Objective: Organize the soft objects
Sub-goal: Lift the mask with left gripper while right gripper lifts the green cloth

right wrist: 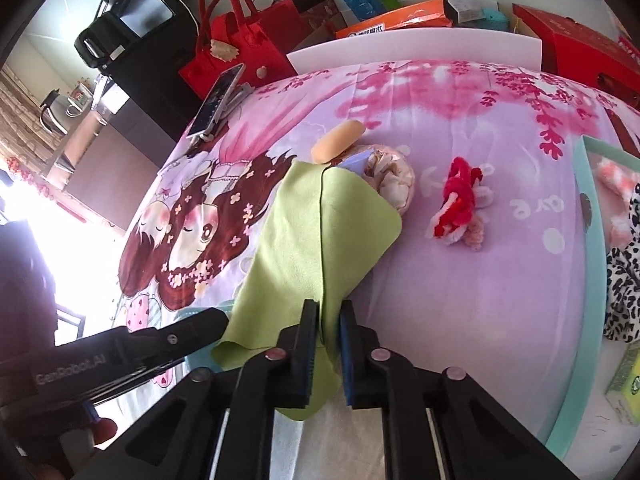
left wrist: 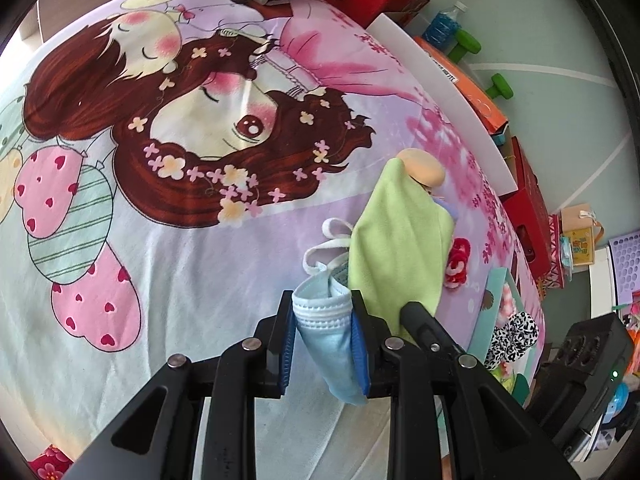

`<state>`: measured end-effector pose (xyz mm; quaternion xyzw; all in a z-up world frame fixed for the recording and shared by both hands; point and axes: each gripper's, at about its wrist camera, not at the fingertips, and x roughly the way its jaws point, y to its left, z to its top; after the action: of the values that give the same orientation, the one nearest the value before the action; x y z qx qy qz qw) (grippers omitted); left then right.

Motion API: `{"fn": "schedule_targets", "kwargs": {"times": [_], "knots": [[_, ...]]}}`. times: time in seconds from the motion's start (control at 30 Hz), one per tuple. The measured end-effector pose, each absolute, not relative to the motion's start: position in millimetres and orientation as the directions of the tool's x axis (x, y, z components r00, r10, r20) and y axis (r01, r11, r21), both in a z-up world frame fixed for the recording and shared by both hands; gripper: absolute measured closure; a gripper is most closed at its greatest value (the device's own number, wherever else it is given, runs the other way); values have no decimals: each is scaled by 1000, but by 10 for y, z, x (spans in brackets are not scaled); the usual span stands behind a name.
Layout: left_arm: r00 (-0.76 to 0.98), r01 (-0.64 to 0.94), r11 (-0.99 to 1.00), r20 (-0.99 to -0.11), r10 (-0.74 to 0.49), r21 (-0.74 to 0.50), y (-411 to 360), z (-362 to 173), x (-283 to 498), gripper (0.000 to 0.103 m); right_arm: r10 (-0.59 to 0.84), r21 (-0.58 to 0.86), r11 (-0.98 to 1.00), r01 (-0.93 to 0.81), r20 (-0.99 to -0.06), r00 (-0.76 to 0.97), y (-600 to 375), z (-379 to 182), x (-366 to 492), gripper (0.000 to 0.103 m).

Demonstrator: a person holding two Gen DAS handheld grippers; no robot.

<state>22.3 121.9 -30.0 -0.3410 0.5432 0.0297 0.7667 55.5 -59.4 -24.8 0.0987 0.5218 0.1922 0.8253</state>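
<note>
Two grips: left gripper jaws pinch face mask, right gripper jaws clamp green cloth

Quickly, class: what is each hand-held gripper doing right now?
Left hand-held gripper: closed on the blue face mask.
Right hand-held gripper: closed on the green cloth.

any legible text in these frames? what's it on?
"GenRobot.AI": on the left gripper's arm.
"ove": partial print on the bedsheet, upside down.
Orange box: label too small to read.
Small yellow box: blurred.
Green carton: logo unreadable.
</note>
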Motion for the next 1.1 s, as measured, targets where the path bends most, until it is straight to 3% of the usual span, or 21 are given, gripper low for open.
{"fn": "schedule_targets", "kwargs": {"times": [0.63,1.1], "knots": [[465,-401,776,-838,-285,-487,1271,-160,202,79,392,371,918,-141,-790,472,-948,6,495,99],[572,-322,789,-772,-278,-523,1234,148,168,79,431,425,891,-160,-679,595,-1179,470,286,99]]}}
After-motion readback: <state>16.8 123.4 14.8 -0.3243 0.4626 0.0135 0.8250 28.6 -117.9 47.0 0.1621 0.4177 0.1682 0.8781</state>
